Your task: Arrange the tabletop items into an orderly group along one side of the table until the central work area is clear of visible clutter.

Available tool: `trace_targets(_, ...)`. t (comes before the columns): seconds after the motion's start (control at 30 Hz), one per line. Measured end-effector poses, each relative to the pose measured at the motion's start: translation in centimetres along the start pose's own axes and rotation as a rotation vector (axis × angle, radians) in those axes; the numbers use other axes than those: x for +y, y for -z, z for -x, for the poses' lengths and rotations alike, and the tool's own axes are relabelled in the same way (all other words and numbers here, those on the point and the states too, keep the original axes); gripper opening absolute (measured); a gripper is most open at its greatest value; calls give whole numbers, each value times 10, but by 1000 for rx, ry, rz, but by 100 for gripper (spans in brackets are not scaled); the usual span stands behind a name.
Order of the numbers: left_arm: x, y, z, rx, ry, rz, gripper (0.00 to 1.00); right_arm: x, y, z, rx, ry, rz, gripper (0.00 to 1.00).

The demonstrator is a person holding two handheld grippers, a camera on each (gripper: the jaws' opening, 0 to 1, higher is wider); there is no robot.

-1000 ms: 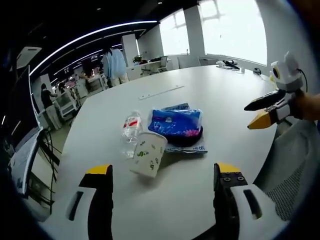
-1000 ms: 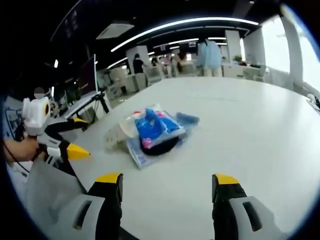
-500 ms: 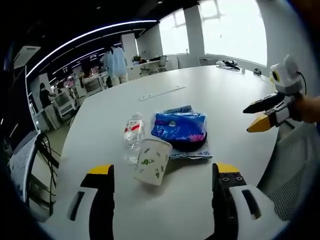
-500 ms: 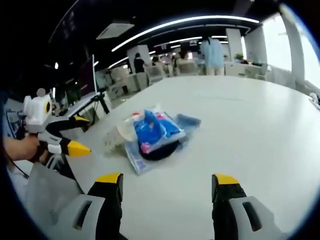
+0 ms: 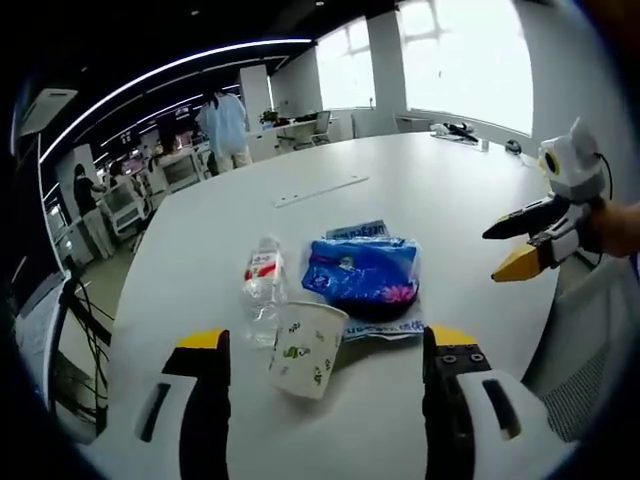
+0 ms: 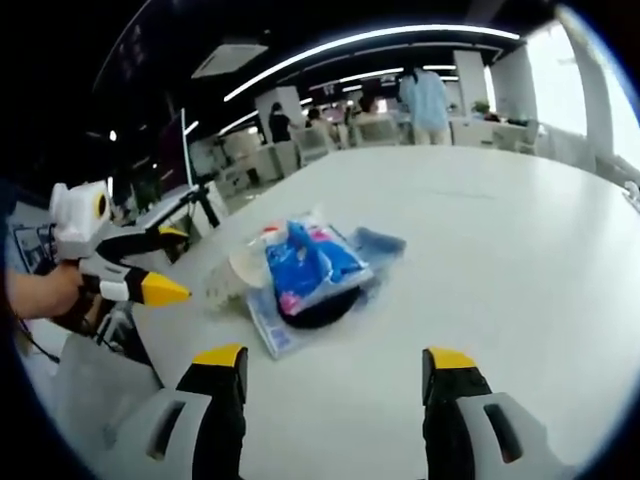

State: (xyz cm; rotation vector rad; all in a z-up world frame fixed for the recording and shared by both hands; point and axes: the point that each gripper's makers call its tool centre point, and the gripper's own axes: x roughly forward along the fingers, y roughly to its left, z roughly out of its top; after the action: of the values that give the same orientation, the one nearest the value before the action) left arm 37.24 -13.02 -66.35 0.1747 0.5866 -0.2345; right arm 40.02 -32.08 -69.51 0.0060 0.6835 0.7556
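Dark object [image 5: 375, 302] mostly hidden under the blue packet [image 5: 362, 268]; its kind unclear.

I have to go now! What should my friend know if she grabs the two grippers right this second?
Left gripper: open, empty, above the near edge of the white round table.
Right gripper: open, empty, also seen from the left gripper view at the table's right edge.
Things: the white paper cup with green print lies on its side beside the clear plastic water bottle with a red label. The blue plastic packet sits on a dark round object, on a flat clear-wrapped pack.
Done: nothing grasped.
Left: move the whole cluster to one side of the table, probably cup first.
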Motion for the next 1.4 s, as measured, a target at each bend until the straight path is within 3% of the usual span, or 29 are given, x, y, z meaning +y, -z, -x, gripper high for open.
trace_targets(0.3,2,-10,-17,15,27,-11,78,-3,-5,-7,1,-4,-33,70)
trace_targets(0.63,12,-28,-46,44,58,-26,74,-1,-7,-23,1,-30,-131,67)
trace_targets(0.97,15,-40,-79,78,110,19,68,3,-19,-35,-21,-60,-221,64)
trace_targets(1.13,13,-42,-96,100,134,20,65,5,-26,-44,-19,-68,-234,61)
trace_targets(1.4,9,-33,-117,154,164,40,58,7,-27,-59,5,-82,-275,55)
